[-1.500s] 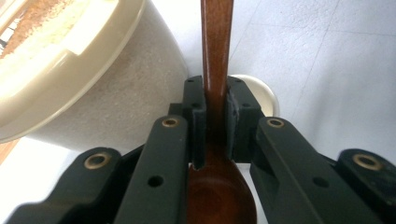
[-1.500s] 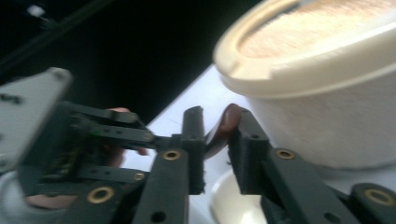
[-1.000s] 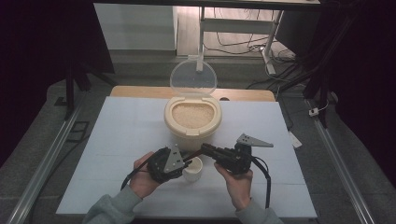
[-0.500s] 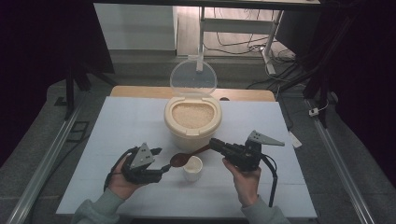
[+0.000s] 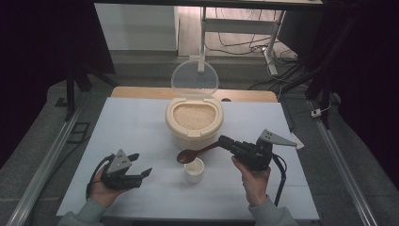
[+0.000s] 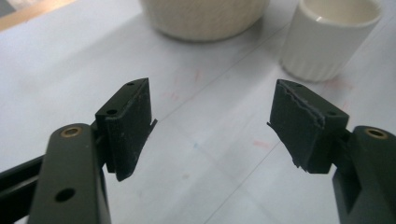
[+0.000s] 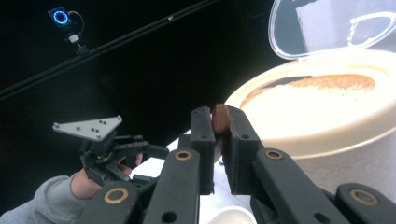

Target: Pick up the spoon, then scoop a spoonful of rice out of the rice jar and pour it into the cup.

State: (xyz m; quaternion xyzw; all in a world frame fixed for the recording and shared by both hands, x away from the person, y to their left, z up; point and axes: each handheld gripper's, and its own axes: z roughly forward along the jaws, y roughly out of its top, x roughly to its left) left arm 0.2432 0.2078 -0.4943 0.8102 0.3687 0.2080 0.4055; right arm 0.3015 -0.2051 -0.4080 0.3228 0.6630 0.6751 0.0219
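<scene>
High view shows your right gripper (image 5: 225, 141) clamped on the handle of the brown wooden spoon (image 5: 195, 153), whose bowl hangs just above the small white ribbed cup (image 5: 194, 171). That cup stands on the white table (image 5: 131, 127) just in front of the cream rice container (image 5: 193, 120), its clear lid (image 5: 194, 78) raised upright. Your left gripper (image 5: 139, 165) rests well left of the cup, jaws spread wide and holding nothing.

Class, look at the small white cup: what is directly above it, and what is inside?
The brown spoon bowl hangs at the white cup rim, held by the right gripper. The cup's contents cannot be made out.
</scene>
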